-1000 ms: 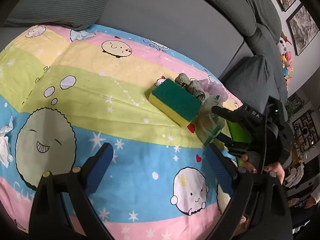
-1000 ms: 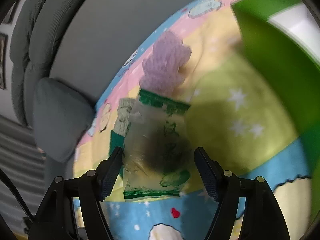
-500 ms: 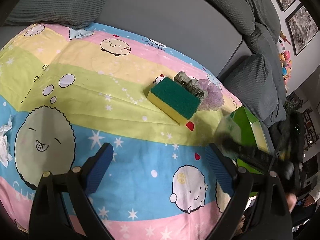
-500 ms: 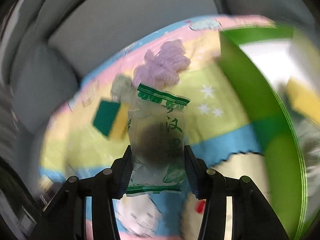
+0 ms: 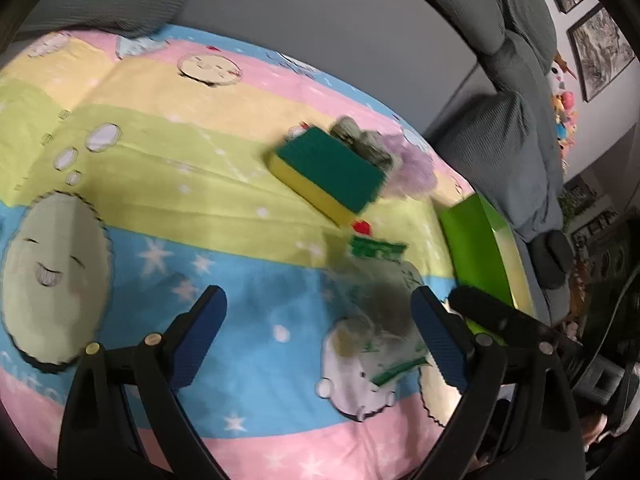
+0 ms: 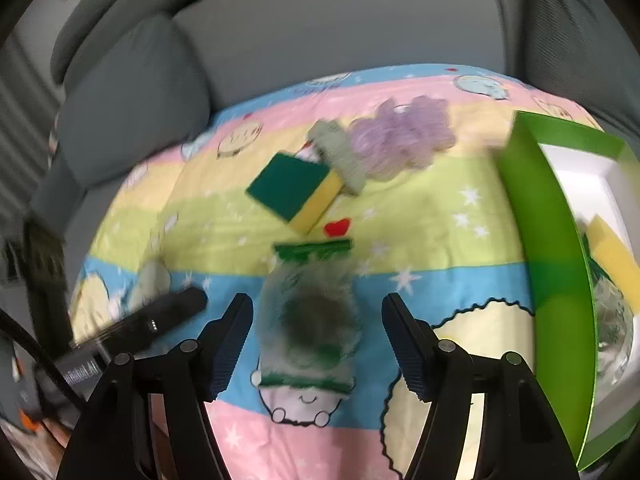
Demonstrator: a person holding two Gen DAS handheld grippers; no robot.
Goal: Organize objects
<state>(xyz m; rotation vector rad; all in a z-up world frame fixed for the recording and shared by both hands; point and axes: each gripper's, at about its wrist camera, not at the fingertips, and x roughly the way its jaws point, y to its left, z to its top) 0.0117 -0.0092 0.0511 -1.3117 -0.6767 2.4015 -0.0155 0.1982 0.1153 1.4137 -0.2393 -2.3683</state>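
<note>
Green box (image 6: 548, 248) at right already has yellow sponge (image 6: 614, 256) + clear bag inside; right hand-held gripper (image 6: 316, 344) jaws opening, clear packet (image 6: 310, 312) between pads, untouched; left hand-held gripper (image 5: 318, 334) wide open, empty; green-yellow sponge (image 6: 296, 190), grey cloth (image 6: 338, 154), purple puff (image 6: 404, 136) left on sheet (image 6: 420, 216), far side

- A grey sofa (image 5: 320, 28) stands behind, with grey cushions (image 5: 516, 152).
- A striped cartoon sheet (image 5: 168, 168) covers the seat.
- Two framed pictures (image 5: 600, 52) hang on a light wall (image 5: 612, 136).
- Small colourful toys (image 5: 562, 104) are near the pictures.
</note>
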